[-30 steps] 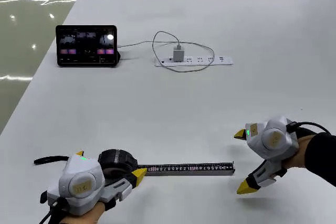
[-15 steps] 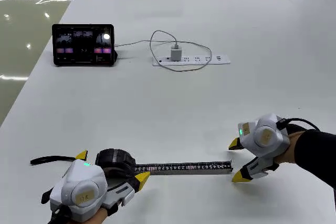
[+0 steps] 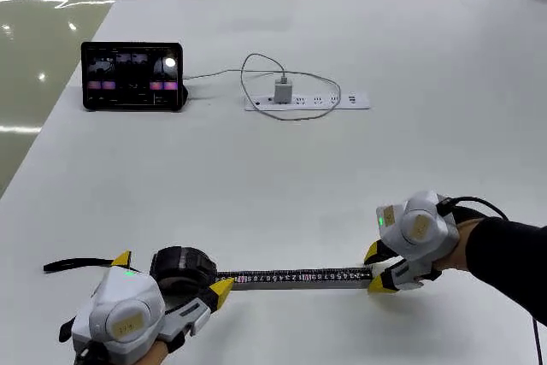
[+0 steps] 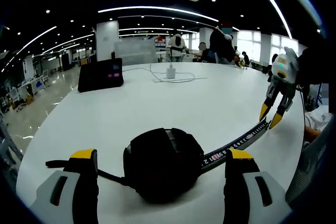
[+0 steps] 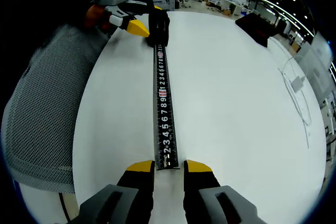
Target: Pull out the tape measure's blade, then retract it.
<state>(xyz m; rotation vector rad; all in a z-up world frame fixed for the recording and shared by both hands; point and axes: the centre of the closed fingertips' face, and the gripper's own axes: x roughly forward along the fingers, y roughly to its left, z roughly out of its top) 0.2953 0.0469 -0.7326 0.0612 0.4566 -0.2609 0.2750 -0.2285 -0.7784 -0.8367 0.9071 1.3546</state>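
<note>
A big white desk (image 3: 410, 83) holds a tablet (image 3: 132, 76) and a power strip (image 3: 308, 102), both far ahead of the grippers. In the head view, the left gripper (image 3: 173, 273) is spread wide around the black tape measure (image 3: 186, 264). The blade (image 3: 295, 277) is pulled out. It lies flat and reaches across to the right gripper (image 3: 374, 270). In the left gripper view, the tape measure sits between the jaws, with a gap beside the left jaw. In the right gripper view, the blade's end lies between the jaws. They are a little apart, with a thin gap on one side. The blade runs straight ahead to the tape measure.
</note>
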